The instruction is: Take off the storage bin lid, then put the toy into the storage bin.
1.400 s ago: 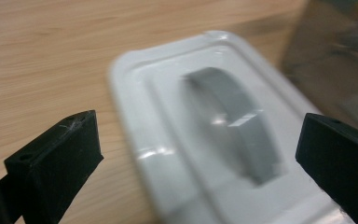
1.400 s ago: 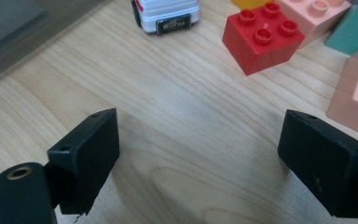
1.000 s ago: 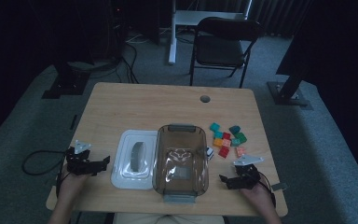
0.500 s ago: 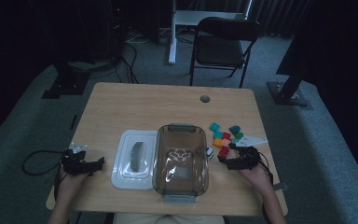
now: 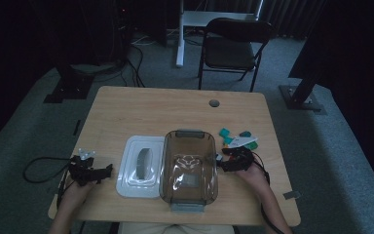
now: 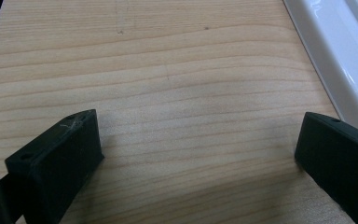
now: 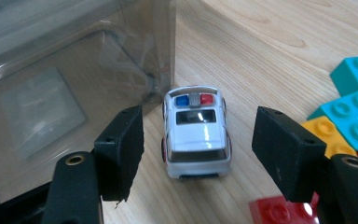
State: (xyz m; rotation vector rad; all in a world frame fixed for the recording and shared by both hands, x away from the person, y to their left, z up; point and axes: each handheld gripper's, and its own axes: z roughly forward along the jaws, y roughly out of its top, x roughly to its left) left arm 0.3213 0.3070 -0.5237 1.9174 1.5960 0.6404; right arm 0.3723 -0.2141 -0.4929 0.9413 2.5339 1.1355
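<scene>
A small white toy police car [image 7: 196, 130] stands on the wooden table just beside the clear brown plastic container [image 7: 74, 70]. My right gripper [image 7: 198, 140] straddles the car; its jaws have just been closing, and a gap still shows on each side of the car, so the pads do not touch it. In the high view the right gripper [image 5: 226, 158] sits at the container's [image 5: 189, 132] right wall, by the car [image 5: 219, 157]. My left gripper [image 5: 108, 169] rests open near the table's left front, with bare wood between its jaws [image 6: 200, 149].
A white lid [image 5: 126, 185] with a grey handle lies left of the container; its edge [image 6: 335, 56] shows beside my left gripper. Teal [image 7: 354, 93], yellow [image 7: 326, 133] and red [image 7: 279, 210] bricks lie right of the car. A folding chair [image 5: 233, 48] stands beyond the table.
My right gripper has moved from the table's front right toward the container and the bricks, and its jaws have narrowed around the car. The left gripper has hardly moved.
</scene>
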